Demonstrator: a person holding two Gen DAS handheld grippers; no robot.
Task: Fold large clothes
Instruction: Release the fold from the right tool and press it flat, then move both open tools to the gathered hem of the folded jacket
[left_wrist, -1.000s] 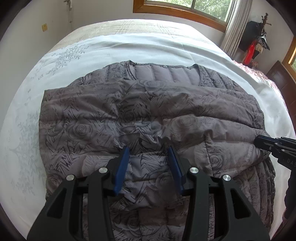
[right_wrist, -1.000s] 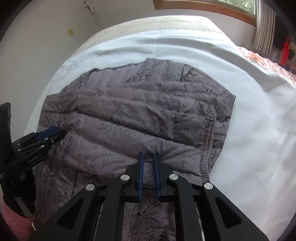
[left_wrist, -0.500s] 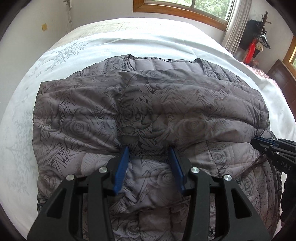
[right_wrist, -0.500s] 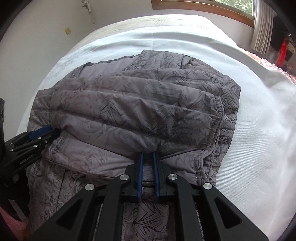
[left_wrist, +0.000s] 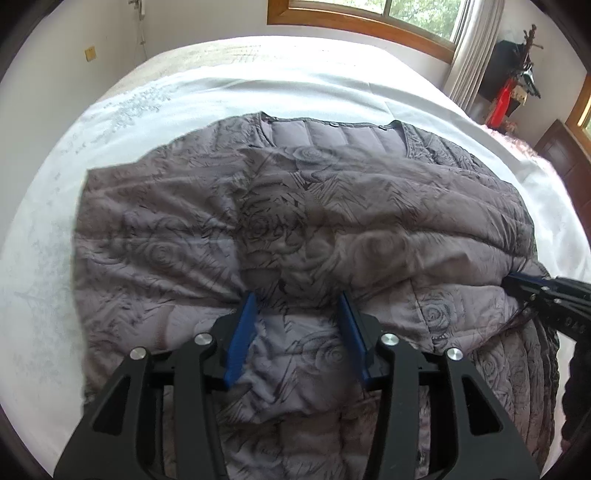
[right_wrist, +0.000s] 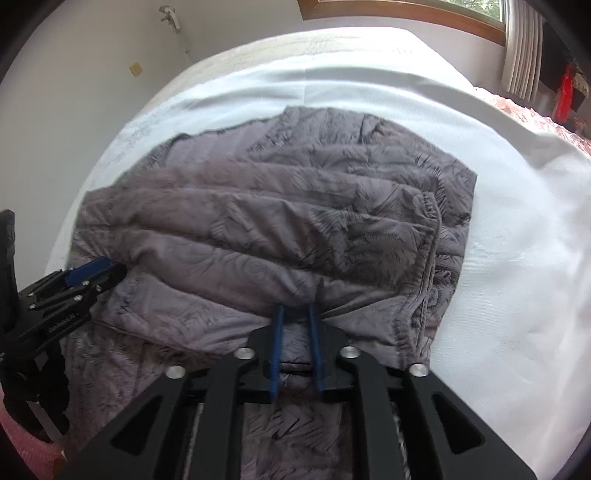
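Jacket (left_wrist: 295, 206) spread across the near half of our bed (left_wrist: 258, 85), lower part folded up over its body.

Our left gripper (left_wrist: 297, 317) and right gripper (right_wrist: 296, 325) (both opening) straddle bunched fabric at the near fold.

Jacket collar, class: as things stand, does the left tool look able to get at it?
Probably yes. The collar lies uncovered at the far edge of the jacket, with only flat folded fabric between. The left tool, its jaws opening with cloth between them, would need to let go and move forward.
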